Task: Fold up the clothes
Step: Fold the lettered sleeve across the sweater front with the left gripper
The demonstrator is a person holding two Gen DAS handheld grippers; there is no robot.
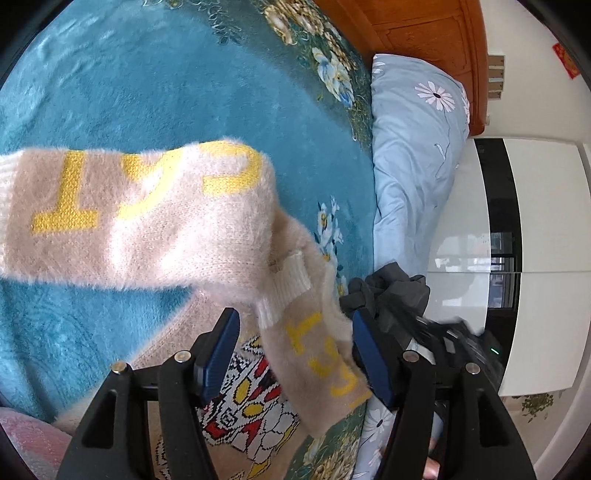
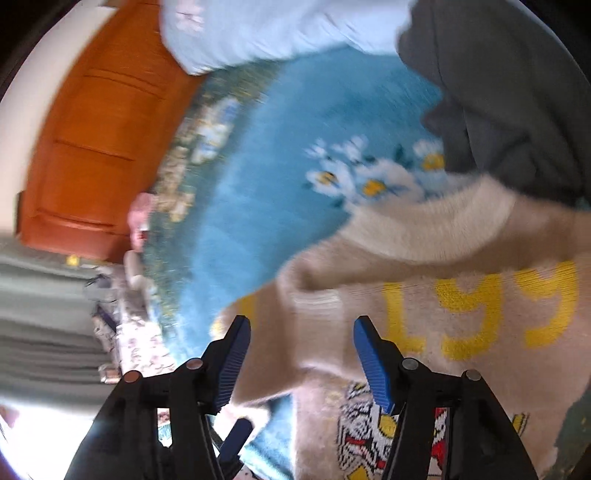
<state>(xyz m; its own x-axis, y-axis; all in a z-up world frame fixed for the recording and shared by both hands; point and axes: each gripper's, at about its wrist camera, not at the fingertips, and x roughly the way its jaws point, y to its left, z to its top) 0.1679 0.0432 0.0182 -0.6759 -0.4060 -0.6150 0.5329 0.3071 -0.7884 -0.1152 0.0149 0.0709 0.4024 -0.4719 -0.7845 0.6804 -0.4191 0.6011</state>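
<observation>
A fuzzy beige sweater point(image 1: 155, 218) with yellow knitted letters and a red, yellow, black and white patterned figure on its front lies on a teal plush blanket point(image 1: 155, 92) that covers a bed. In the left wrist view one sleeve stretches across the picture to the left, its white ribbed edge at the far left, and a second sleeve point(image 1: 325, 354) with a white ribbed cuff and yellow lettering runs down between the two blue pads of the left gripper point(image 1: 295, 354). The jaws of this gripper stand apart; the sleeve's fuzzy edge brushes the right-hand pad, but the left-hand pad is clear of it, so nothing is clamped. In the blurred right wrist view the right gripper point(image 2: 301, 356) hovers over the sweater point(image 2: 461, 295) near a white ribbed cuff, its jaws apart with cloth lying below and between them and neither pad pressing on it. The blanket has a border of printed white and blue flowers point(image 1: 332, 74). Beside it lies a pale blue pillow point(image 1: 410, 147) printed with daisies, and a dark grey garment point(image 1: 388, 291) is bunched just beyond the sweater. An orange wooden headboard point(image 1: 424, 33) stands behind the pillow, with a white cabinet point(image 1: 546, 258) at the side.
</observation>
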